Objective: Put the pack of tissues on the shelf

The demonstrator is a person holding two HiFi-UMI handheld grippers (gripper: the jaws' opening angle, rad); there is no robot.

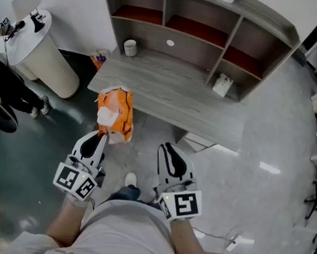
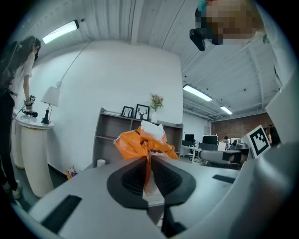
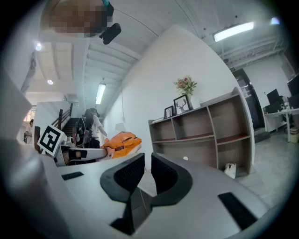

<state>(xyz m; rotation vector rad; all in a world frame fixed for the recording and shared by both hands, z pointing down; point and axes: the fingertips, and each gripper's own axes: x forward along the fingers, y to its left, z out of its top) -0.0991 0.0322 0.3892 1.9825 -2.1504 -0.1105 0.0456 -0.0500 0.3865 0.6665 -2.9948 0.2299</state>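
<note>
The pack of tissues (image 1: 115,116) is an orange plastic pack with white tissue showing at its top. My left gripper (image 1: 101,137) is shut on its near end and holds it in the air in front of the grey shelf unit (image 1: 197,34). In the left gripper view the pack (image 2: 144,141) sticks up from between the pads, with the shelf (image 2: 112,135) behind it. My right gripper (image 1: 167,152) hangs beside it, shut and holding nothing. The right gripper view shows the pack (image 3: 119,141) at the left and the shelf (image 3: 205,133) at the right.
The shelf has red-lined upper compartments and a wide grey lower deck (image 1: 167,96). A white cup (image 1: 130,47) and a white bag (image 1: 222,84) sit at the back of the deck. A white round pedestal (image 1: 39,53) stands at the left. A person (image 2: 14,93) stands by it.
</note>
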